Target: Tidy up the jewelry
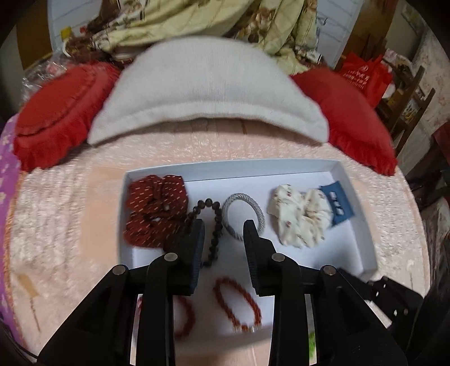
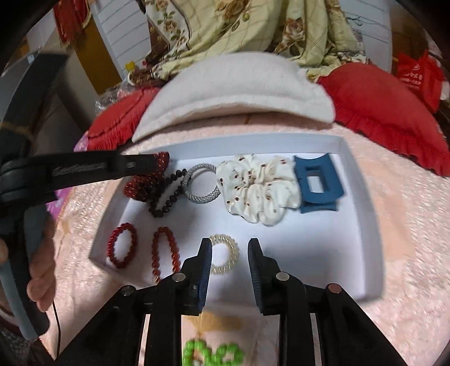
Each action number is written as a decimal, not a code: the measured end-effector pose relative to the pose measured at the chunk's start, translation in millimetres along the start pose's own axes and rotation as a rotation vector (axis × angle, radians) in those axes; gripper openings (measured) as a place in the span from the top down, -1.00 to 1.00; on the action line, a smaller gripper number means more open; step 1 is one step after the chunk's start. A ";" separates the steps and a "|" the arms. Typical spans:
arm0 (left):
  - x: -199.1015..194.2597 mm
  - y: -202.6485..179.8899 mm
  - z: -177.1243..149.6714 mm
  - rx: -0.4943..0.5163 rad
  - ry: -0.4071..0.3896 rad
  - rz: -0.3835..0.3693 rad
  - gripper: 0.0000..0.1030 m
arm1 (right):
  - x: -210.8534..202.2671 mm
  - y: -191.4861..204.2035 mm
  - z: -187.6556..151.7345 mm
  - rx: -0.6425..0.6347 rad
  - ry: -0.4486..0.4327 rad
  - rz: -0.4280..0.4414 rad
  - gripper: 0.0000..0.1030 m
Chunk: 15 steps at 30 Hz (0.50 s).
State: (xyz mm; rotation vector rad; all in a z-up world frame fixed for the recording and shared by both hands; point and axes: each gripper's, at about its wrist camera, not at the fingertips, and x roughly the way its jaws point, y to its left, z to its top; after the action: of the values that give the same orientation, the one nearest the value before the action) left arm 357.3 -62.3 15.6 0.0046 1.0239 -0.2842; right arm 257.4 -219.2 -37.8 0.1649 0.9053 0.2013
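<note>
A white tray (image 1: 351,225) on the pink bedspread holds a red dotted scrunchie (image 1: 154,208), a dark bead bracelet (image 1: 215,225), a grey cord hair tie (image 1: 243,214), a cream floral scrunchie (image 1: 301,214), a blue hair claw (image 2: 316,183), two red bead bracelets (image 2: 122,249) (image 2: 164,250) and a clear coil tie (image 2: 225,254). My left gripper (image 1: 223,228) is open and empty above the dark bracelet and grey tie. My right gripper (image 2: 229,247) is open and empty, straddling the coil tie. A green bead bracelet (image 2: 211,353) lies on the bedspread below the right gripper.
A white folded cloth (image 1: 208,93) and two red pillows (image 1: 59,112) (image 1: 354,118) lie behind the tray. A floral quilt (image 1: 208,19) is heaped at the back. The left gripper's body (image 2: 70,169) reaches in over the tray's left end in the right wrist view.
</note>
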 end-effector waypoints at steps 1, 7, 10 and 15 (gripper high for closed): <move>-12.4 -0.5 -5.7 0.004 -0.016 0.005 0.47 | -11.4 -1.9 -5.3 0.005 -0.011 0.001 0.45; -72.4 13.0 -67.5 -0.018 -0.058 0.006 0.35 | -51.7 -5.7 -51.1 0.030 -0.025 0.012 0.31; -84.7 23.0 -111.5 -0.052 -0.044 0.030 0.35 | -51.5 -2.6 -81.5 0.007 0.011 -0.004 0.31; -98.8 37.4 -188.6 -0.158 -0.017 0.109 0.35 | -42.3 3.7 -119.2 0.001 0.057 -0.017 0.31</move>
State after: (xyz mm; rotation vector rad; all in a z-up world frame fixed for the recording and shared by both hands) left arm 159.5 22.3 -4.7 -0.0841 1.0234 -0.1038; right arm 137.2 -219.0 -77.0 0.1526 0.9631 0.1906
